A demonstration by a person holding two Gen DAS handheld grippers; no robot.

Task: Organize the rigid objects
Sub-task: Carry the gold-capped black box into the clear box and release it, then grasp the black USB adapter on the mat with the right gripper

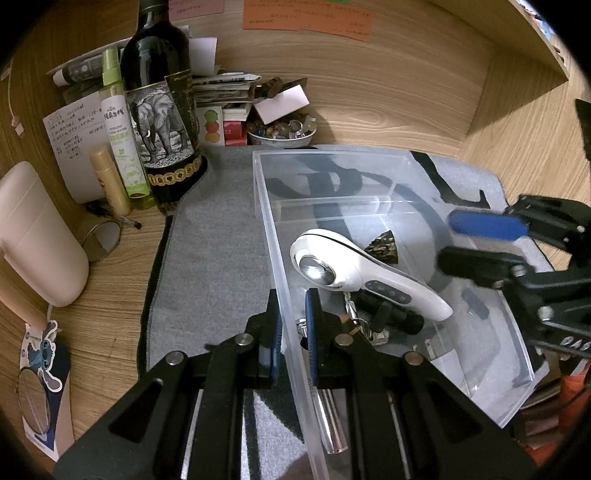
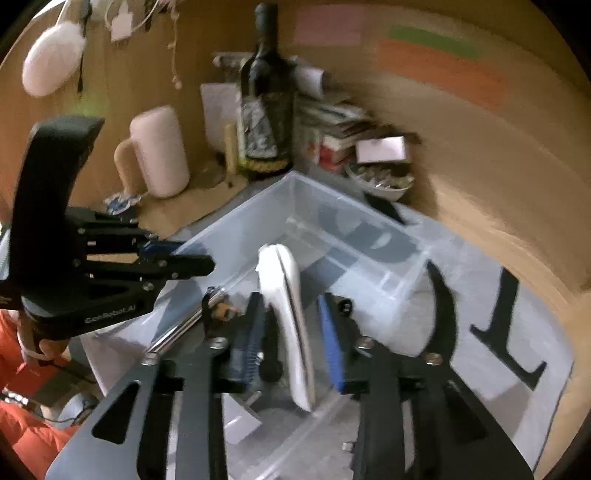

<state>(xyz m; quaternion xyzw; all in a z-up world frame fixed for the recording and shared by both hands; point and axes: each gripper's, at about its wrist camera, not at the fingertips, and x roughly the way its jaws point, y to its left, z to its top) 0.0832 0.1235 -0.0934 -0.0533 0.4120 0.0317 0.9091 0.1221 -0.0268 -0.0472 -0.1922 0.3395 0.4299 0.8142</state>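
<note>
Between the right gripper's parted pads, apparently untouched, the white handheld device lies lengthwise in the clear bin, whose wall the left gripper pinches shut.

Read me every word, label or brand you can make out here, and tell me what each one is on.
"GenRobot.AI": on the left gripper's black body.
"REPELLENT FLORAL WATER": seems to read so on the green spray bottle, above Chinese characters too small to read.
Wine bottle: elephant picture; lettering unreadable.
Handwritten note: too small.
Orange wall notes: too small.
</note>
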